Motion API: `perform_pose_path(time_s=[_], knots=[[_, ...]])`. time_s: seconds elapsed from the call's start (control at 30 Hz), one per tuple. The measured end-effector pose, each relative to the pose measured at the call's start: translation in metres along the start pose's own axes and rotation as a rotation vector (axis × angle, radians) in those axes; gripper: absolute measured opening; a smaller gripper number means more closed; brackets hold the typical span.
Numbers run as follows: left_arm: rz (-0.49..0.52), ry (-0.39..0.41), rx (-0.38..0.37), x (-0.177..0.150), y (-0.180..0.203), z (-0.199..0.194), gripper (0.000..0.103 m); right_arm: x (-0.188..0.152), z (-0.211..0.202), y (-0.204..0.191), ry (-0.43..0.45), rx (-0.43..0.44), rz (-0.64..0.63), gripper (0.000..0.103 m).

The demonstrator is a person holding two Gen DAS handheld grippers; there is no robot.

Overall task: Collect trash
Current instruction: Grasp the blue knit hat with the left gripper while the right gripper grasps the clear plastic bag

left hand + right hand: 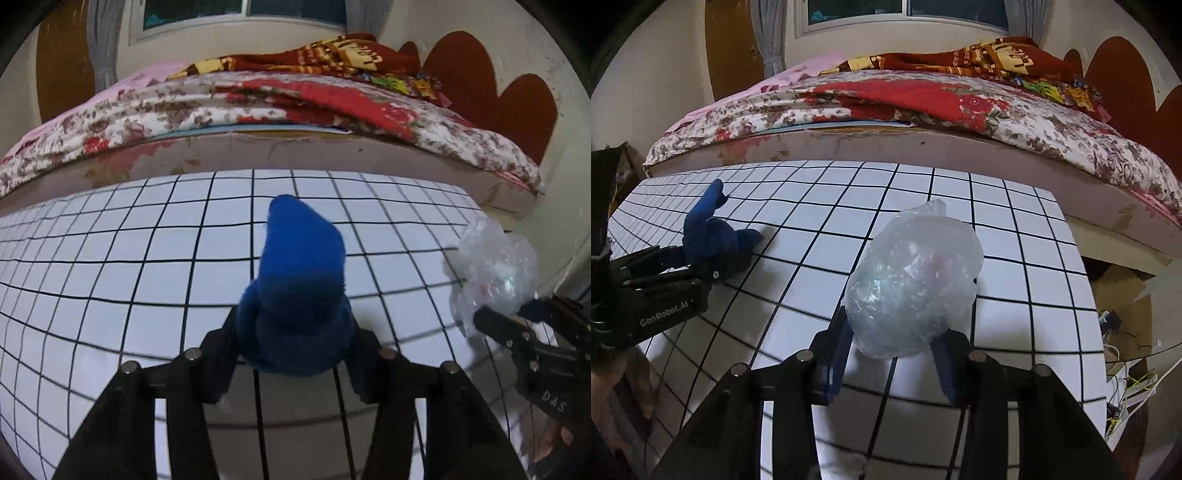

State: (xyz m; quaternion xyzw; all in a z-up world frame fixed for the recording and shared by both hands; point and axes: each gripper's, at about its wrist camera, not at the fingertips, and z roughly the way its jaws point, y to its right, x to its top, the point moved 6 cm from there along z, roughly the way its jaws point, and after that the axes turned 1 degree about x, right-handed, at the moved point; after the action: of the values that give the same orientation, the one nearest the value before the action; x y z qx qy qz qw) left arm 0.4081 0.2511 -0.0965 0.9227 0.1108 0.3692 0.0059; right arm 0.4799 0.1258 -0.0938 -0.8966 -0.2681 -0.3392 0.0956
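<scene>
A crumpled blue fleece cloth [299, 280] lies on the white grid-lined table [110, 258], and my left gripper [295, 354] is shut on its near end. The right wrist view shows that same blue cloth [713, 236] at the left, held in the left gripper [701, 269]. A crumpled clear plastic bag [912, 280] rests on the table [1015, 266] with my right gripper [894, 350] shut on its near end, blue pads pressing both sides. In the left wrist view, the bag [495, 266] and the right gripper [498, 325] sit at the right edge.
A bed with a floral quilt [258, 107] and a red blanket [960, 59] runs along the table's far edge. A dark red headboard [480, 74] stands at the right. Cardboard and tangled cables [1126, 332] lie beyond the table's right edge.
</scene>
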Motion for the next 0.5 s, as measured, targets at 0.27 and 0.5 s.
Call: perform_pose_path(time_s=[0.27,0.5], knots=[[0.044,0.039,-0.022,-0.030,0.017,-0.047,0.052,-0.020,-0.039,-0.006,0.037,-0.003,0.014,0.042],[0.104,0.075,-0.033,-0.057,0.042,-0.097,0.052,-0.052,-0.100,-0.022,0.092,-0.014,-0.005,0.042]])
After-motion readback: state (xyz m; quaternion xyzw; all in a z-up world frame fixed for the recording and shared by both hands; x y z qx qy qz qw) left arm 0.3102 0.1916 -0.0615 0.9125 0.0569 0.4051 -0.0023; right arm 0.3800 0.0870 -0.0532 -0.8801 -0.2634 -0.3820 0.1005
